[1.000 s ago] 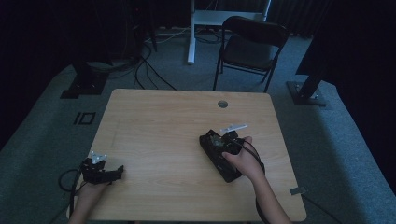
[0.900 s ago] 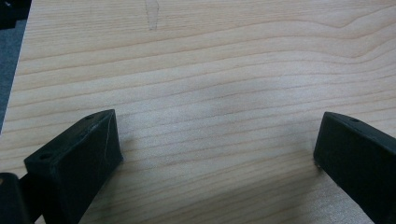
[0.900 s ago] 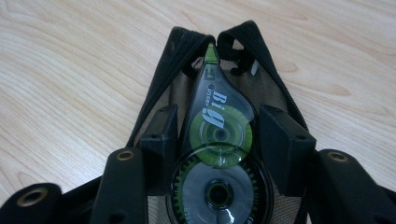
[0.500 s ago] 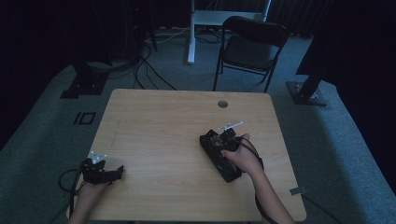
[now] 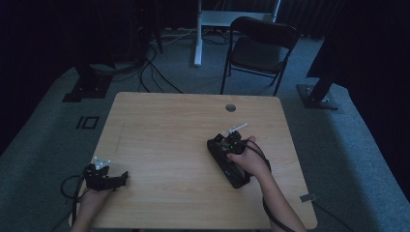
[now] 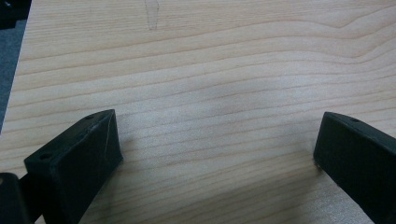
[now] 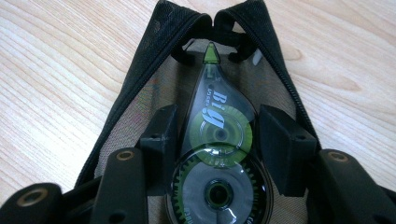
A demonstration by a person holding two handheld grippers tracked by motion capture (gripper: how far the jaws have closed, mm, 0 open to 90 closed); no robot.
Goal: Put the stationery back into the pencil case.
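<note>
A clear and green correction tape dispenser [image 7: 219, 186] lies over the mesh inside of an open black zip pouch [image 7: 140, 79], its green tip pointing at the zip's closed end. My right gripper [image 7: 217, 135] is shut on the dispenser, one jaw against each side. From above, the pouch [image 5: 235, 175] lies on the right half of the wooden table [image 5: 169, 130], with the right gripper [image 5: 227, 145] and a hand over it. My left gripper [image 5: 121, 179] rests at the table's near left corner. Its jaws stand wide open over bare wood [image 6: 215, 135].
A cable hole [image 5: 230, 107] is set in the table's far edge. Behind the table stand a black folding chair [image 5: 261, 43] and a white desk frame [image 5: 198, 38]. Cables [image 5: 145, 67] and stand bases [image 5: 314, 96] lie on the grey carpet.
The right hand has shifted very slightly over the pouch. The left gripper has not moved.
</note>
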